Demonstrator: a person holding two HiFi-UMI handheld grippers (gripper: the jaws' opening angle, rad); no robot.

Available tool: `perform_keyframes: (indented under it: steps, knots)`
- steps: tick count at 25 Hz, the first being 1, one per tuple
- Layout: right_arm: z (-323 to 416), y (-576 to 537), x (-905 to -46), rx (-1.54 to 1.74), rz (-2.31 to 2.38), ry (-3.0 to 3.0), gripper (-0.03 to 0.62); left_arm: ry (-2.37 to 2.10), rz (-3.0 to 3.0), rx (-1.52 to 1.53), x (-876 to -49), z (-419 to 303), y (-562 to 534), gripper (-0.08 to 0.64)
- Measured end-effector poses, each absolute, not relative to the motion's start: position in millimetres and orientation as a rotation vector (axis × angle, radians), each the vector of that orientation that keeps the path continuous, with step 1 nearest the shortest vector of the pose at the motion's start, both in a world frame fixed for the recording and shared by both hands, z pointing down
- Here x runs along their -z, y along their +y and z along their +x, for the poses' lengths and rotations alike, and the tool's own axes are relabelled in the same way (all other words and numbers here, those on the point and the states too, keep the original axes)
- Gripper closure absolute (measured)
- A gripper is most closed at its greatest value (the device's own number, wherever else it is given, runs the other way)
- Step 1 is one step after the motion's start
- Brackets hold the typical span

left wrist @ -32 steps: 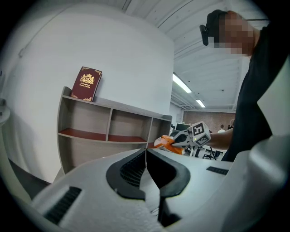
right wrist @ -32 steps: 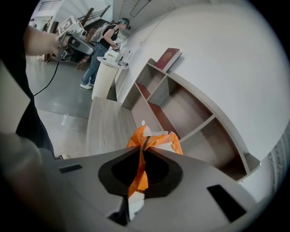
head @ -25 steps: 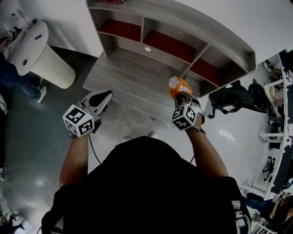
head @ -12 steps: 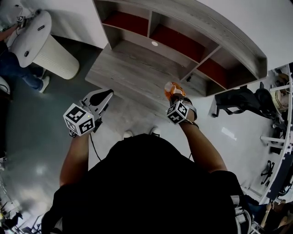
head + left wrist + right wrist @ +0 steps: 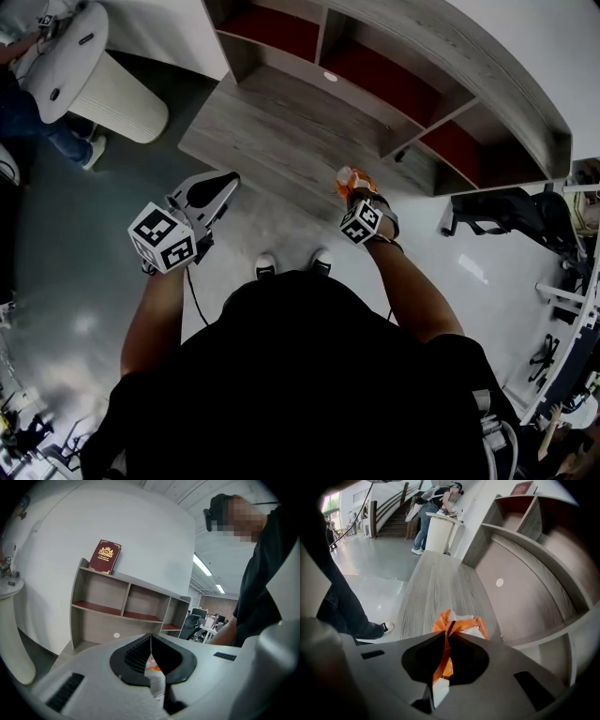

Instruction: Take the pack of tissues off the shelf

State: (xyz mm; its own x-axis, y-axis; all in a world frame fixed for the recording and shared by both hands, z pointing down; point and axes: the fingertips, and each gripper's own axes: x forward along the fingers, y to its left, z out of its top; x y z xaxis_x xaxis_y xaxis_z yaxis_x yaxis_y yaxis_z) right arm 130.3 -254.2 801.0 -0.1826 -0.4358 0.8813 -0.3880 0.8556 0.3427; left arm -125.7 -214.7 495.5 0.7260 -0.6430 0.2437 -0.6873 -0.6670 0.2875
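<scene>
The tissue pack [image 5: 349,177], orange and white, is pinched at its crumpled edge in my right gripper [image 5: 354,191], which is shut on it and points steeply down. In the right gripper view the pack [image 5: 460,622] sticks out past the jaws of my right gripper [image 5: 449,633], hanging over the front of the shelf unit's low wooden platform [image 5: 440,583]. My left gripper [image 5: 221,183] hovers to the left over the floor. Its jaws meet with nothing between them in the left gripper view [image 5: 151,638]. The grey shelf unit [image 5: 403,56] has red-backed compartments.
A maroon book [image 5: 105,557] leans on top of the shelf unit. A white pedestal [image 5: 98,89] stands at the left with a person [image 5: 436,501] beside it. A black office chair [image 5: 502,216] is at the right. My shoes [image 5: 267,266] are just in front of the platform.
My right gripper has come down and back from the shelf compartments with the pack still in it. The left gripper has barely moved.
</scene>
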Motion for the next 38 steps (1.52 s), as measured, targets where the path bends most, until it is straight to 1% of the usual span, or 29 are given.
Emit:
perform_keyframes:
  steps: [11,19,20,21,22,23,38]
  knots:
    - [120,-261,-857,-0.005,0.520,-1.759,0.580,-1.029,2.522,-0.229,-524,-129,-223,0.541]
    - [110,-256,-869,-0.045,0.514,-1.767,0.578,-1.026,2.500,-0.208,-525,-136,-226,0.541]
    - [108,-257,-868,-0.064,0.530,-1.782,0.570,-1.025,2.498,-0.211,-525,-137,-225,0.541]
    - [106,-260,-866,-0.082,0.549,-1.797,0.488,-1.024,2.495,-0.213,-526,-137,-225,0.541]
    - [104,-263,-864,-0.089,0.565,-1.808,0.359,-1.023,2.494,-0.215,-527,-137,-225,0.541]
    - [103,-266,-862,-0.083,0.577,-1.813,0.330,-1.020,2.495,-0.216,-528,-136,-225,0.541]
    - [106,-255,-858,-0.061,0.586,-1.771,0.325,-1.003,2.503,-0.180,-524,-140,-218,0.541]
